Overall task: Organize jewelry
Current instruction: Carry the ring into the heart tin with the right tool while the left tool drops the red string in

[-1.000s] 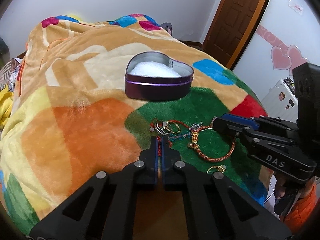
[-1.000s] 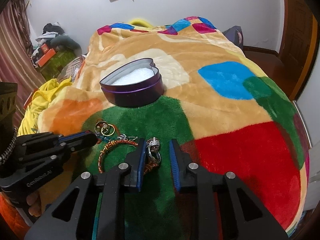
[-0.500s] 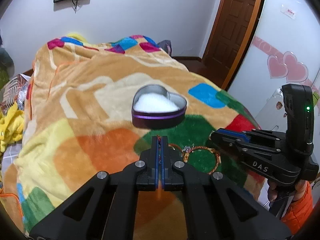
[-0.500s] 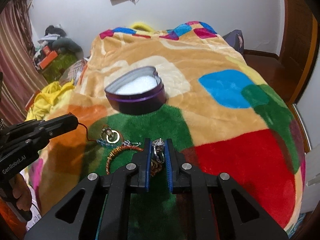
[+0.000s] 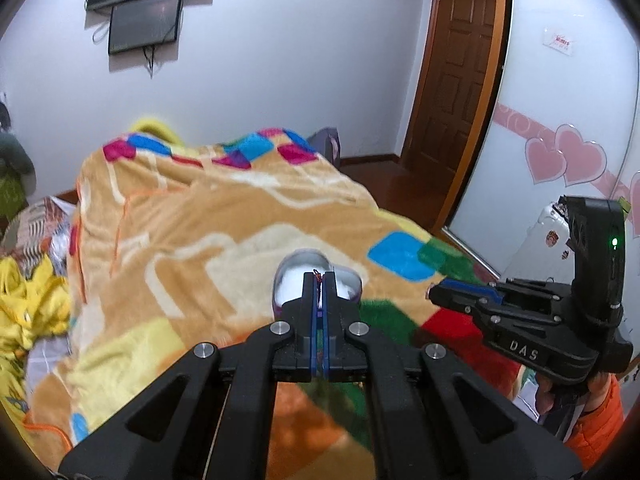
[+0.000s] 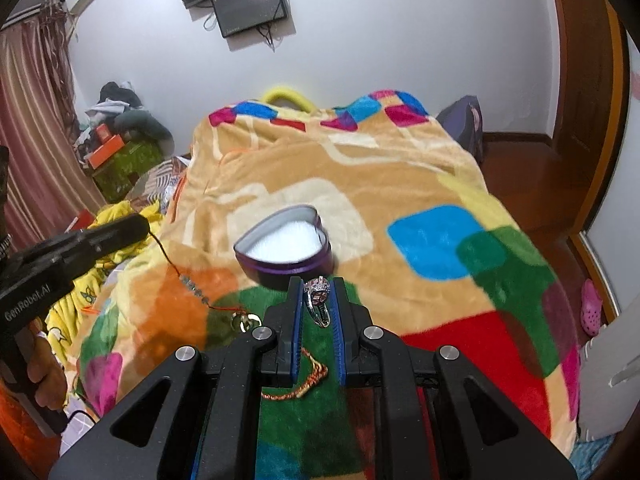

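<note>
Two pieces of jewelry are up off the bed at once. Over on the right gripper (image 6: 316, 300), a silver ring (image 6: 318, 300) with a sparkly stone top sits clamped between the blue pads (image 6: 297, 312), raised above the green patch of the blanket (image 6: 420, 184). Just ahead of those fingertips sits the heart-shaped purple tin (image 6: 286, 246), open, white padding showing inside. Beneath the right gripper lies a braided orange-and-gold bracelet (image 6: 304, 384), flat on the green patch.

Now the left gripper (image 5: 319, 280): jaws pressed tight together, pinching a thin red cord (image 6: 164, 250) whose end pokes up between the tips. In the right wrist view that cord hangs down from the left gripper's tip, strung with small beads (image 6: 194, 286), and its lower end with gold rings (image 6: 244, 322) reaches the blanket left of the right gripper. From the left wrist view, the tin lies straight beyond the closed fingertips, partly hidden by them.

Farther out, a dark wall screen (image 6: 248, 4) hangs on the white wall, with a wooden door (image 5: 460, 68) off to the right.
</note>
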Demonstrator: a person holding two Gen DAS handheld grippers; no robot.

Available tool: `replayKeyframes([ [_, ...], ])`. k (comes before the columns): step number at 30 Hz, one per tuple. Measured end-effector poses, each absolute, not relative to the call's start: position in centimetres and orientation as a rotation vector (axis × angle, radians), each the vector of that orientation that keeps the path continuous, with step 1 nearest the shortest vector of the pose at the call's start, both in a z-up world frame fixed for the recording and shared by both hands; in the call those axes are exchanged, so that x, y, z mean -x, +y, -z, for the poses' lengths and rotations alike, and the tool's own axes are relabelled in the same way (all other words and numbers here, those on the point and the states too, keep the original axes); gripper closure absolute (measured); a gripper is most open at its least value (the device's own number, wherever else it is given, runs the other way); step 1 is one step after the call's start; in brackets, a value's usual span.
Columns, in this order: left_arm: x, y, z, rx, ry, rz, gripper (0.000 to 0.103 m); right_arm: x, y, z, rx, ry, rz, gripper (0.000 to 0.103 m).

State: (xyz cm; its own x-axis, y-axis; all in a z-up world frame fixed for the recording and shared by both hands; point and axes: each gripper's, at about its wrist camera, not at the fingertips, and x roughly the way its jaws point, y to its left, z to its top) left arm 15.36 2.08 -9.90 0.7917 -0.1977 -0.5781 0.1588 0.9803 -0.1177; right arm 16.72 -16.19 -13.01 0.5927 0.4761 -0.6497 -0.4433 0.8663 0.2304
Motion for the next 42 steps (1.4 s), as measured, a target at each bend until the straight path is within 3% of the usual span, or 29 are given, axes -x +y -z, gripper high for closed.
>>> replayKeyframes([
  [25, -19.4, 1.2, 3.6, -0.009, 0.454, 0.181, 0.103, -18.3, -14.5, 9.7, -0.05, 0.646, -0.572, 0.091],
  [42, -23.6, 1.6, 8.9, 0.022, 0.596, 0.21, 0.103, -21.0, -13.1, 12.0, -0.039, 0.701, -0.599, 0.091],
])
